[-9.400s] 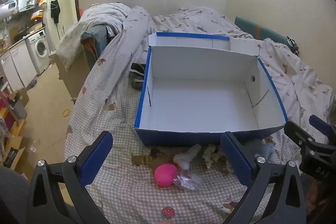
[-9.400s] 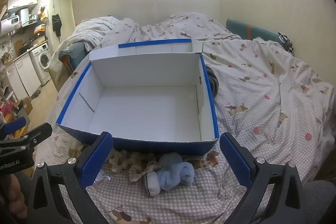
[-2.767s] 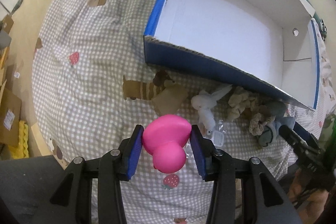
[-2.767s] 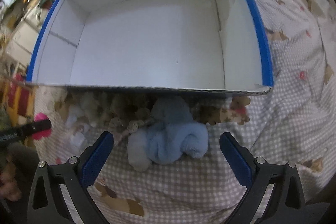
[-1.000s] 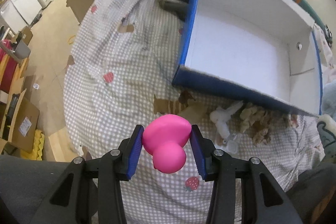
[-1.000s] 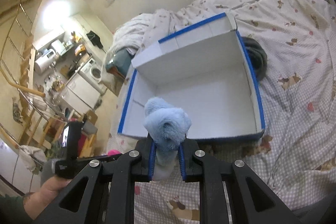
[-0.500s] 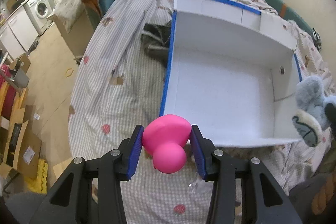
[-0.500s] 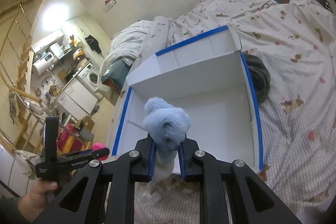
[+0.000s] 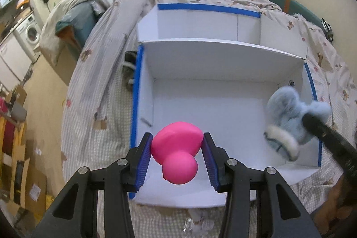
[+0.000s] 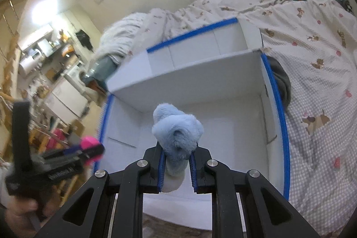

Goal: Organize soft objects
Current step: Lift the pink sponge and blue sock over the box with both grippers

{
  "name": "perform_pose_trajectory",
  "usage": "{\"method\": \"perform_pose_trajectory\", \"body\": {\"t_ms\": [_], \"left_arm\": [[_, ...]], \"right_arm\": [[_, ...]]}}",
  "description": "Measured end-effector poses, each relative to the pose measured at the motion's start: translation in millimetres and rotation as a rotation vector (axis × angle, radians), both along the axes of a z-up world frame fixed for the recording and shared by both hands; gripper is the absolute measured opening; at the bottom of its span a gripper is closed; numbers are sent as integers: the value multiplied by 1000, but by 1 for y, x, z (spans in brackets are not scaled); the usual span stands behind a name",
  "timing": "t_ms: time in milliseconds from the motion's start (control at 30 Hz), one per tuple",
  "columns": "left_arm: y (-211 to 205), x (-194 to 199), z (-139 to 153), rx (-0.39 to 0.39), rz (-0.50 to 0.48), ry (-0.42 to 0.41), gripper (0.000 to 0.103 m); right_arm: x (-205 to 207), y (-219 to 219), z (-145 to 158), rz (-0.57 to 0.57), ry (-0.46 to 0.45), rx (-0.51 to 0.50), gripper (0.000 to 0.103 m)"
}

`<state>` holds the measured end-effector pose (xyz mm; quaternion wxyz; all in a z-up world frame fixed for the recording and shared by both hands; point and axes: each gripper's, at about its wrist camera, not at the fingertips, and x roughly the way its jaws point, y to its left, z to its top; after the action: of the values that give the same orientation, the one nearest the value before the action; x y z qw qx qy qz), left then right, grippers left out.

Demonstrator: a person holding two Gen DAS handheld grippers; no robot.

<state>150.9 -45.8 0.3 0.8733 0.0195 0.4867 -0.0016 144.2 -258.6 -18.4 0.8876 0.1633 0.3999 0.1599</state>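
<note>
Both grippers hang over the open box to drop their loads in, left gripper jaws pinching the pink toy, right gripper jaws pinching the blue sock.

Bed covered with animal-print quilt. Washing machine at far left. Cardboard boxes on floor. Dark garment just beside box's right wall.
</note>
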Motion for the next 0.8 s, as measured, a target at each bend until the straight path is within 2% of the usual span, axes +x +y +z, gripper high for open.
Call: {"method": "perform_pose_trajectory", "body": {"t_ms": [67,133,267,800], "left_arm": [[-7,3,-8,18,-39,-39,41],[-8,4,-16,28,-51,-57,41],[-2,11,-33,-31,-23,-3,41],[-11,16,-58,-18,-19,51,41]], "right_arm": [[3,10,-14,2,26,-114,20],[6,15,-29,11,72,-174,20],[9,20,-45,30,120,-205,20],[15,38,-62,82,191,-242,20]]}}
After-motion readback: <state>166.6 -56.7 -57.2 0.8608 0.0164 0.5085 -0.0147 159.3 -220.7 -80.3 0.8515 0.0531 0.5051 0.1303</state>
